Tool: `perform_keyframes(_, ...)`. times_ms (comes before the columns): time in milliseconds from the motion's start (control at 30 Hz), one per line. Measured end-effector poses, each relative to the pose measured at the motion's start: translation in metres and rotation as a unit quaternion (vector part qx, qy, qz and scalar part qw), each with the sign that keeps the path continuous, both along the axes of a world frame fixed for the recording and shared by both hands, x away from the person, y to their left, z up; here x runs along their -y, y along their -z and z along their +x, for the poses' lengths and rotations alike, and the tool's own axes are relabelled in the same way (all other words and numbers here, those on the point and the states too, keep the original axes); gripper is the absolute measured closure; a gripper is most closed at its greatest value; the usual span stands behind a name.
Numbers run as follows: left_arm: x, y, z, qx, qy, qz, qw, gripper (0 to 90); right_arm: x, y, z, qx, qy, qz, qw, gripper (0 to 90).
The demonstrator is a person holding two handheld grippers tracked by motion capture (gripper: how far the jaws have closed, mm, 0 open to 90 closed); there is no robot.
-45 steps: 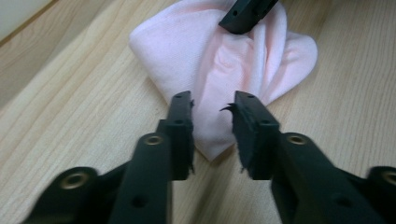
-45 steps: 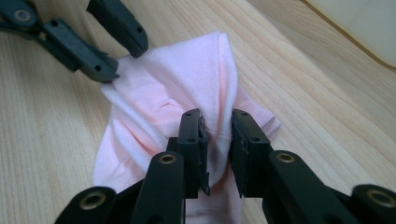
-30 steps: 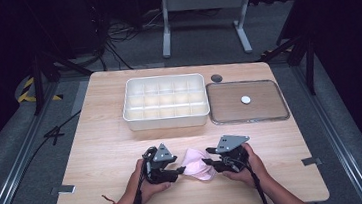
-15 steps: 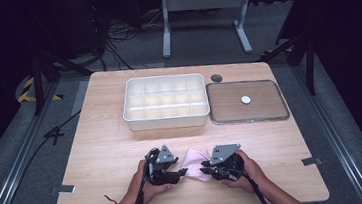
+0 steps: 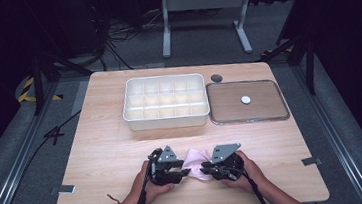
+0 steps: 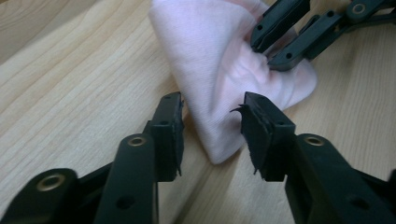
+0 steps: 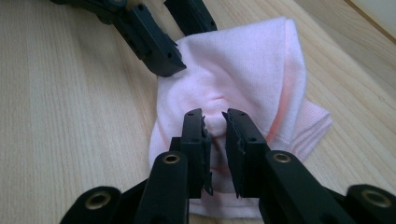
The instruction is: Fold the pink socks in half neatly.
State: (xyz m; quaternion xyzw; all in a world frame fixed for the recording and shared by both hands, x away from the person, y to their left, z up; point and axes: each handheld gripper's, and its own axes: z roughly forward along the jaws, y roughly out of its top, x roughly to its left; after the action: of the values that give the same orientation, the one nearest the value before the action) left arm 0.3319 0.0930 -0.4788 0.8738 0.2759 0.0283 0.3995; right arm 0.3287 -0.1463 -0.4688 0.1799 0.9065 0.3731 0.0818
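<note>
Pink cloth (image 5: pixel 196 159) gripped on wooden table (image 5: pixel 103 154).
Right gripper (image 7: pixel 215 122) pinches a cloth fold; left gripper (image 6: pixel 212 112) jaws, just closing, straddle its corner without pressing.

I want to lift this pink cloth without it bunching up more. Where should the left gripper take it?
Probably the pointed lower corner of the pink cloth, approached low along the table. That tip already lies between the left gripper's open jaws, away from the fold pinched by the right gripper.

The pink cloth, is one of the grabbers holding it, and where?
The right gripper pinches a small raised fold near the middle of the pink cloth. The left gripper straddles a corner, jaws just closing, pads not pressing yet.
</note>
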Motion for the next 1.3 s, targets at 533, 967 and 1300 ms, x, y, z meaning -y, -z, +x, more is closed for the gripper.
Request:
perform_keyframes(533,-0.003,-0.001,0.006,-0.008,-0.009,-0.008,0.9999,70.6,-0.003,-0.011,0.014,0.036,0.045,0.029,0.9979,79.9)
perform_keyframes(967,0.000,-0.007,0.007,0.004,-0.014,-0.037,0.9992,81.5,-0.014,0.005,0.019,0.022,0.059,0.018,0.9978,83.0)
perform_keyframes(1300,0.000,-0.009,0.007,0.014,-0.023,-0.028,0.9993,83.0,0.000,-0.011,0.014,0.034,0.060,0.035,0.9970,78.3)
